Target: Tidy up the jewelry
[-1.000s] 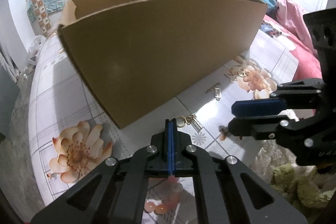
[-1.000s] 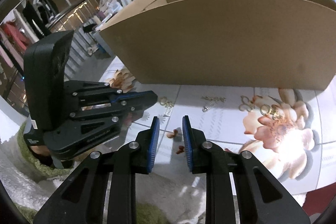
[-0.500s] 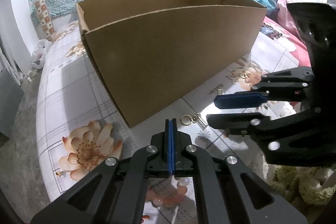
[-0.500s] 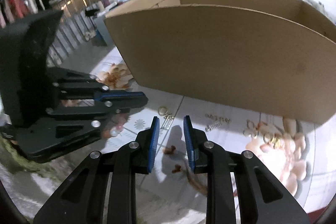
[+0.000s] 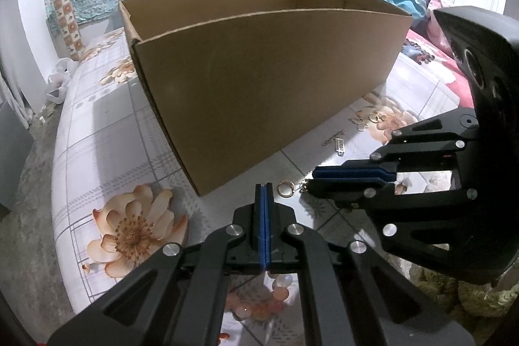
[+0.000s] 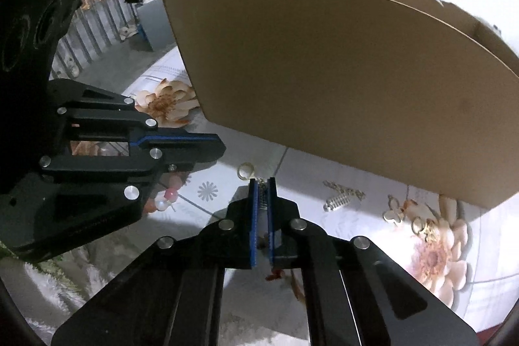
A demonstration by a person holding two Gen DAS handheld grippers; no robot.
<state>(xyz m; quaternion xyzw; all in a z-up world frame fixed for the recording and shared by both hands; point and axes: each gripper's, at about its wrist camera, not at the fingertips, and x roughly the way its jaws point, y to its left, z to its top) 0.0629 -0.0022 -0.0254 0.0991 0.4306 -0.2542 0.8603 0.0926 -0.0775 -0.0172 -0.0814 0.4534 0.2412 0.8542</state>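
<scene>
A gold ring earring (image 6: 245, 170) with a silver spring charm (image 6: 263, 198) lies on the floral table (image 6: 227, 193), its charm between the right tongs (image 6: 262, 184); more gold pieces (image 6: 421, 224) lie before an open cardboard box (image 6: 324, 70).

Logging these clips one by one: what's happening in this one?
A person with two handheld grippers is sorting jewelry on a floral tablecloth in front of an open cardboard box. The right gripper is closing on a silver earring attached to a gold ring, both on the cloth. The left gripper is shut, holding nothing. More earrings lie further right.
</scene>
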